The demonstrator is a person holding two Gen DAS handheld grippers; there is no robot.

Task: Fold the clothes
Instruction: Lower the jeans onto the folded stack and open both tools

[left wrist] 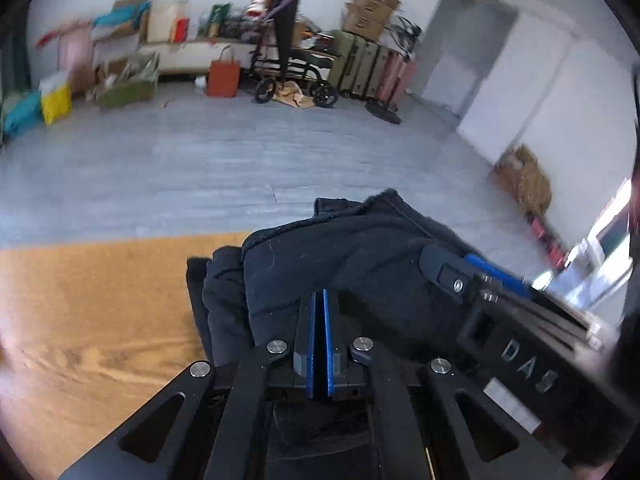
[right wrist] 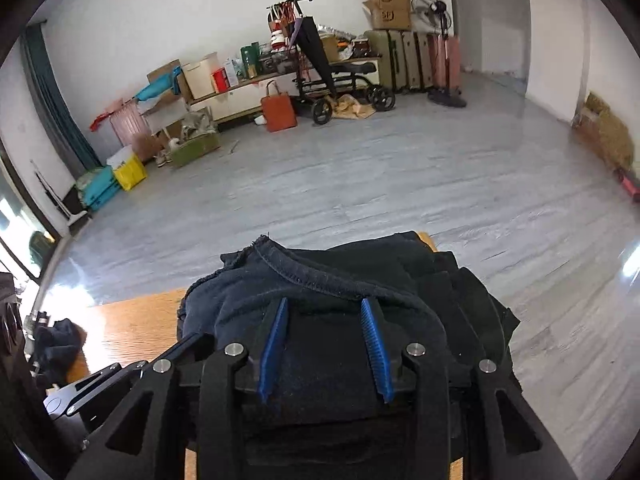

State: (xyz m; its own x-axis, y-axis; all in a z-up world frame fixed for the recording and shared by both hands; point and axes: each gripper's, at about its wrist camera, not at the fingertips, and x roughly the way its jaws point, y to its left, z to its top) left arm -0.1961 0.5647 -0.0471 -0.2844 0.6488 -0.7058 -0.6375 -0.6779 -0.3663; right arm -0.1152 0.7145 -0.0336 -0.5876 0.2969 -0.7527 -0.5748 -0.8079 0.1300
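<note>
A dark navy garment [left wrist: 340, 256] lies bunched in thick folds at the far edge of the wooden table [left wrist: 100, 320]. My left gripper [left wrist: 322, 296] has its blue pads pressed together, and their tips are tucked into the cloth. My right gripper [left wrist: 452, 268] comes in from the right, its fingers buried in the same bundle. In the right wrist view, the right gripper [right wrist: 326, 304] has its blue pads [right wrist: 276, 344] part-way apart, with a thick fold of the garment [right wrist: 320, 280] filling the gap. A stitched hem drapes over both tips.
A grey floor [right wrist: 360, 184] stretches beyond the table's edge. Boxes, an orange bag [right wrist: 279, 110], a wheeled walker [right wrist: 344, 80] and suitcases line the far wall. Another dark cloth [right wrist: 60, 340] lies on the table [right wrist: 132, 328] at the left.
</note>
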